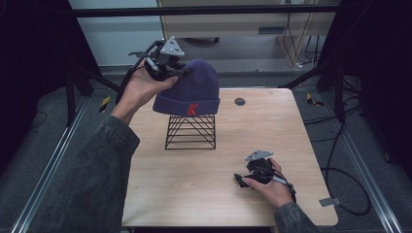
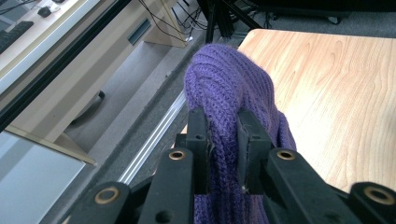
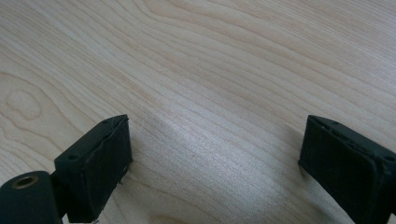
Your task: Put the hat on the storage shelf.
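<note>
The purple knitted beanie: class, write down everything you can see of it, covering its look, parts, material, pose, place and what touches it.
The purple knitted beanie looks like ribbed wool, with a folded cuff bearing a red letter K. It sits crown-up on a black wire stand on the light wooden table. The left gripper has its jaws shut on a fold of knit near the crown, on the far-left side in the high view, bunching the fabric between them. The right gripper rests apart from the beanie on the table, jaws open.

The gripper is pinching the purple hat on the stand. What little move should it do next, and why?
Probably lift the hat a little, straight up. The left gripper is already shut on a fold of its knit top, yet the hat sits over the wire stand. The right gripper is open, low over the bare table, so it isn't helping.
</note>
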